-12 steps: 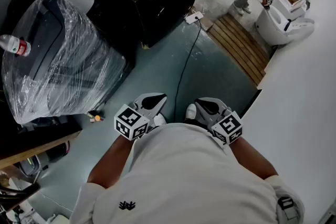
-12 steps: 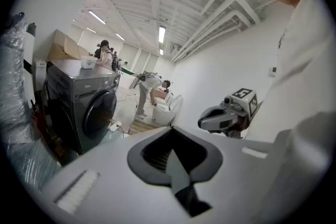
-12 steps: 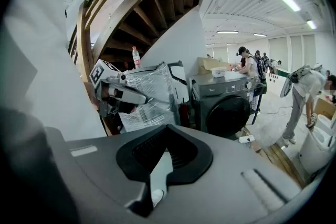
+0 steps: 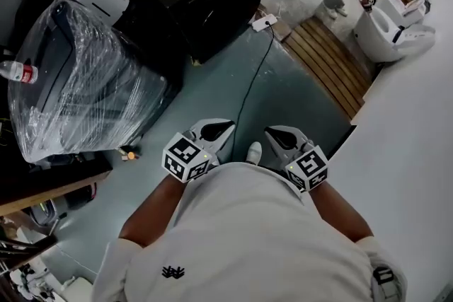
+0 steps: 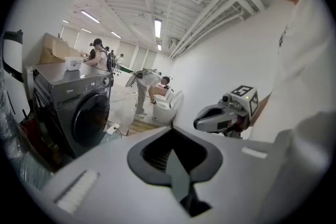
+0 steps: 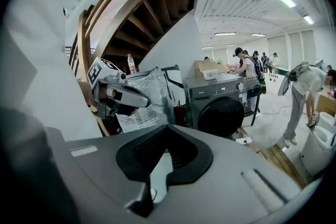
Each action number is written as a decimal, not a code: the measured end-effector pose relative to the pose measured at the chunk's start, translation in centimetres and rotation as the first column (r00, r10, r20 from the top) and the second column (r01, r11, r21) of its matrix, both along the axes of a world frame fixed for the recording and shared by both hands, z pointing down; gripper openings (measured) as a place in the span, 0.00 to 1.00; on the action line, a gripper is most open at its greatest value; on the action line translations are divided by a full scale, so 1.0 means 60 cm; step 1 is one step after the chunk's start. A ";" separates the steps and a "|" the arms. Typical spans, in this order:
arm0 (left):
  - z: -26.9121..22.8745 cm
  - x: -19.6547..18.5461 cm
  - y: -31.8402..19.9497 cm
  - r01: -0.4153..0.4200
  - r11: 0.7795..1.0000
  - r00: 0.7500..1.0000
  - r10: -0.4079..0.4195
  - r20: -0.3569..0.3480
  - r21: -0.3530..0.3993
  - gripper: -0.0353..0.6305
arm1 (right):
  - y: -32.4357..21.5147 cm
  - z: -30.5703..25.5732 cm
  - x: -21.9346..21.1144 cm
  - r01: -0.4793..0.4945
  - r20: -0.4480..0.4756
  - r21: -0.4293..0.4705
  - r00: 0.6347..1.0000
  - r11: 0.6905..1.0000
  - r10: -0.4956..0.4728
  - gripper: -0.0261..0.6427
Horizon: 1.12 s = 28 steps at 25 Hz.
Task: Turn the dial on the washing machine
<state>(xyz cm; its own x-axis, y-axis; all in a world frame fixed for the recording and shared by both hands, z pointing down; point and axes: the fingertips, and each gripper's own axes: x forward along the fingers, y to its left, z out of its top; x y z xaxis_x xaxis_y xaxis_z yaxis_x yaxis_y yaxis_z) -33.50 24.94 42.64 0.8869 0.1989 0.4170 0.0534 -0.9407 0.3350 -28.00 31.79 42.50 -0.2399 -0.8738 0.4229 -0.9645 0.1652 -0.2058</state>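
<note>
A dark grey front-loading washing machine is seen standing upright on the floor, well ahead of the left gripper and the right gripper, apart from both. Its round door is shut. The small round dial is set at the right end of the control strip above the door, untouched.

one washing machine, two grippers, one plastic-wrapped appliance, one water bottle, one power strip

Head camera looks down; both gripper views share washing machine.
</note>
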 end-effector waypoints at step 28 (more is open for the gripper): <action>0.033 0.381 -0.306 -0.038 0.999 0.999 0.037 -0.019 -0.030 0.13 | -0.307 0.056 0.420 -0.123 -0.107 -0.048 0.987 0.991 0.118 0.10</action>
<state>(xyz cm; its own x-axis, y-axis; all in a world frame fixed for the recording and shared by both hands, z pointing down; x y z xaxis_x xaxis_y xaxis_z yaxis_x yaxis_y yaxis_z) -10.64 6.56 44.60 0.8860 0.2445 0.3941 0.0949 -0.9274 0.3619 -2.79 13.34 45.84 -0.0868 -0.8688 0.4874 -0.9933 0.0379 -0.1094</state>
